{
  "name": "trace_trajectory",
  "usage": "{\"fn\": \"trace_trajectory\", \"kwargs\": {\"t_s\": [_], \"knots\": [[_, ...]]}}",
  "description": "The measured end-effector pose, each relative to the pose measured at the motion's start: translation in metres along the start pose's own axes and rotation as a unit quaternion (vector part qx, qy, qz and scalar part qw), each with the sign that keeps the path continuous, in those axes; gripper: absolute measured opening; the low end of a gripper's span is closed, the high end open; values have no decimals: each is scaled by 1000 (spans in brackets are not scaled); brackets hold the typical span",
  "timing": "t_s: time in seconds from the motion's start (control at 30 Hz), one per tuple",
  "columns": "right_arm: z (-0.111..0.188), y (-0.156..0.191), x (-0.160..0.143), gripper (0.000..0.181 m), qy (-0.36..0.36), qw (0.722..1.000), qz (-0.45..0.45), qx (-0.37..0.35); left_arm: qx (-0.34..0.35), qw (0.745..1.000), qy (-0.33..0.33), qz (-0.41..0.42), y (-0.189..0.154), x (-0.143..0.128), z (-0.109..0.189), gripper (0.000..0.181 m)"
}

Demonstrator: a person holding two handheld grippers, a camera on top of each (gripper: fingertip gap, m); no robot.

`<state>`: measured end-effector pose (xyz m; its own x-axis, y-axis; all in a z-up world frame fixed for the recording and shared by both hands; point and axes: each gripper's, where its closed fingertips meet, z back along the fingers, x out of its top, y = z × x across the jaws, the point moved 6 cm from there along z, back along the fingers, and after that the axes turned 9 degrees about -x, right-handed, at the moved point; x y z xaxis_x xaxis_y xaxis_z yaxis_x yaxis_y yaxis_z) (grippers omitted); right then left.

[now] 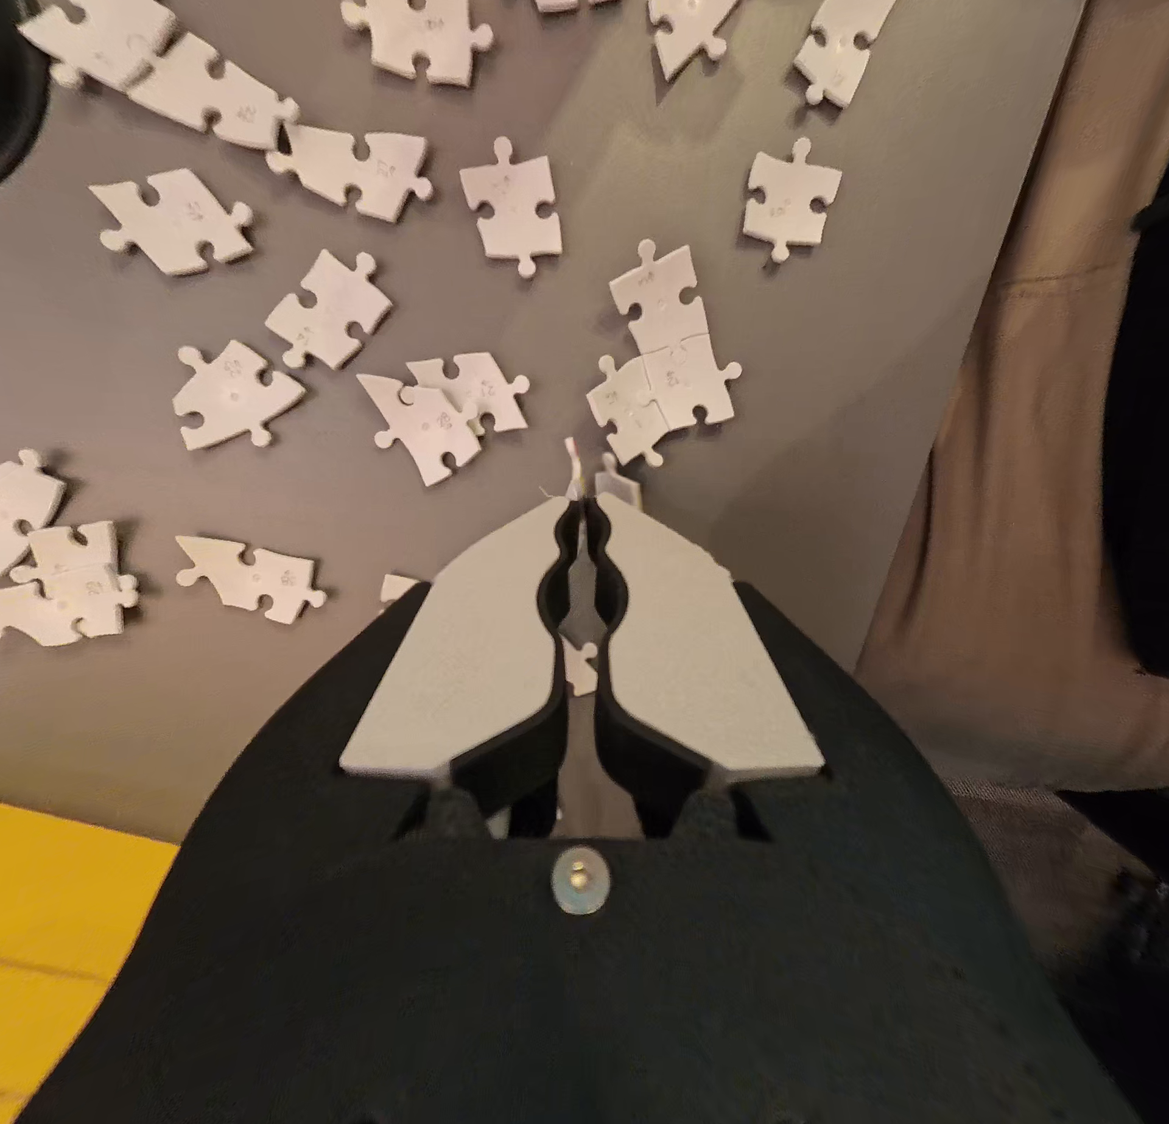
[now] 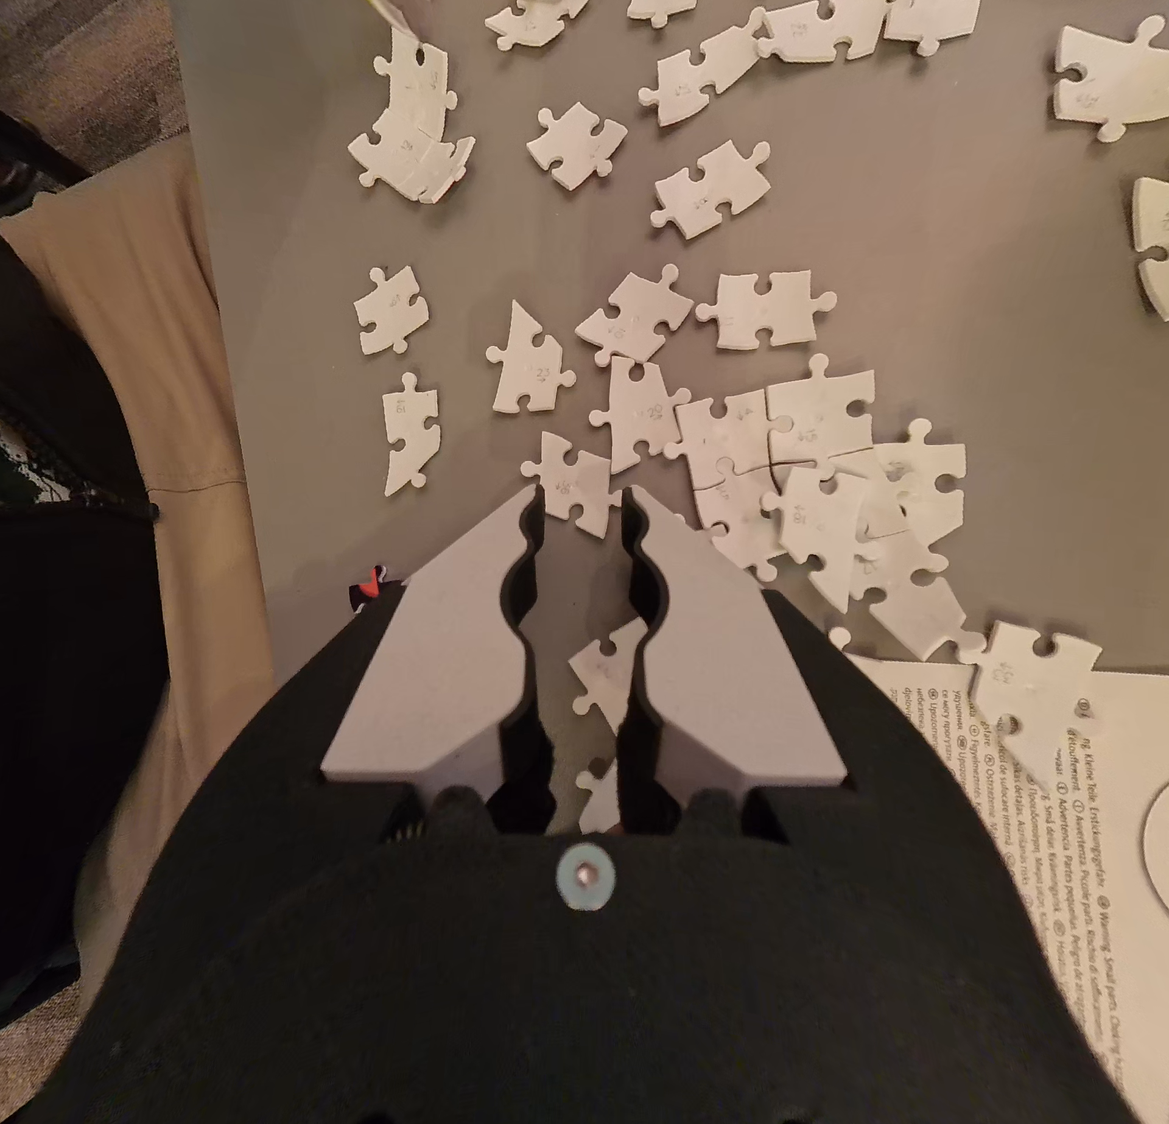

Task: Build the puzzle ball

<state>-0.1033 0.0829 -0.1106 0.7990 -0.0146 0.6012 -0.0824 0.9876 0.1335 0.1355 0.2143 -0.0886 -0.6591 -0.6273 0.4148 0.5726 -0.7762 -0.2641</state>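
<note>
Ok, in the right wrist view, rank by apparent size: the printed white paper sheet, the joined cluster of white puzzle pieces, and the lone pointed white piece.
1. Printed white paper sheet, partly cropped.
2. Joined cluster of white puzzle pieces.
3. Lone pointed white piece.

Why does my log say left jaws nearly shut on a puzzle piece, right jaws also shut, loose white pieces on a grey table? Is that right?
One error: the right gripper is open. The right wrist view shows a clear gap between its jaws, with nothing gripped. The rest holds: the left gripper is nearly shut on a thin puzzle piece, and loose white pieces lie on the grey table.
</note>
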Motion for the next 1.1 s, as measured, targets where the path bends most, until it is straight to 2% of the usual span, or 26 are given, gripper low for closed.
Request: {"fn": "trace_trajectory", "kwargs": {"t_s": [0.17, 0.37, 0.53, 0.7, 0.83, 1.1], "knots": [[0, 0, 0, 22, 0, 1000, 1, 0, 37, 999, -9, 11, 8, 1, 9, 2], [0, 1, 0, 22, 1, 1000, 1, 0, 83, 995, 44, 27, 20, -9, -1, 2], [0, 0, 0, 22, 0, 1000, 1, 0, 98, 992, 65, 35, 25, -12, -7, 17], [0, 1, 1, 22, -1, 1000, 1, -1, 99, 994, 16, 53, 27, -6, 6, 24], [0, 1, 2, 23, -4, 1000, 1, 0, 120, 990, -42, 68, 30, 2, 31, 23], [2, 1, 4, 22, -13, 1000, 2, -4, 205, 971, -91, 87, 43, 0, 66, 13]]}}
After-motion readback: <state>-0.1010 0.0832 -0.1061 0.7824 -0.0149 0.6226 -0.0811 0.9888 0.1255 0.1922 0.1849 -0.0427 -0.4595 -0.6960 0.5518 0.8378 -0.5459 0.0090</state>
